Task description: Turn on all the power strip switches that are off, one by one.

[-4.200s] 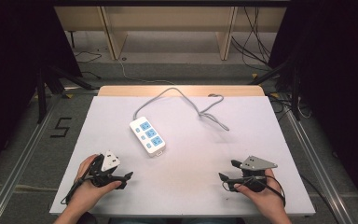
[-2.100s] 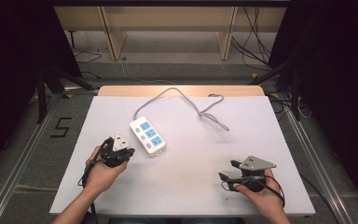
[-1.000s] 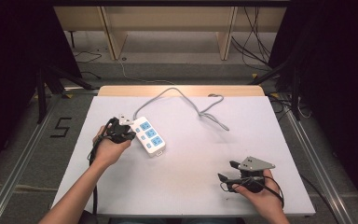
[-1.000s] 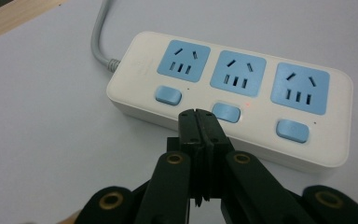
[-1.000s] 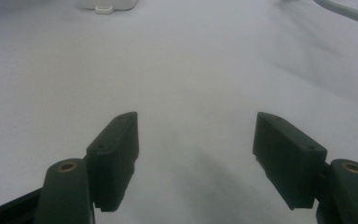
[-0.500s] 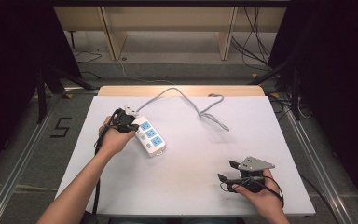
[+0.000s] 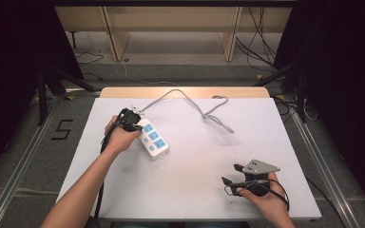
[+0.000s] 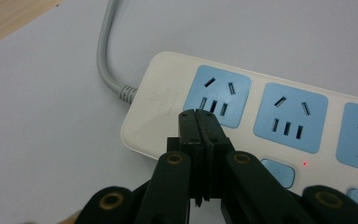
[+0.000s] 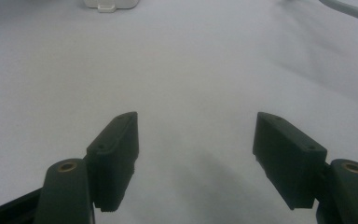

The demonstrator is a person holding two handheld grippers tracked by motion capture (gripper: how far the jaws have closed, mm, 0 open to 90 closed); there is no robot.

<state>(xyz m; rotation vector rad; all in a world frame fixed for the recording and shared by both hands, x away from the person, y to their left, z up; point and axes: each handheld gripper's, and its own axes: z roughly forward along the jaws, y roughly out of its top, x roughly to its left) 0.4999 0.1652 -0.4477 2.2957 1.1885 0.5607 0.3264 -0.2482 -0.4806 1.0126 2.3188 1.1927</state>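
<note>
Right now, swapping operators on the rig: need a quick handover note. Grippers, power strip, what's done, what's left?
Left gripper: jaws shut, empty, tips over the power strip at its cable end, right by the first blue socket. Whether they touch the casing cannot be told.
Right gripper: jaws open, empty, low over bare table at the near right.
Power strip: lies flat, left of centre, grey cable running off toward the far edge. A small red light shows beside a blue button.
Done: left gripper brought to the strip.
Left: probably pressing a button or working on the strip; nothing is plugged in.
</note>
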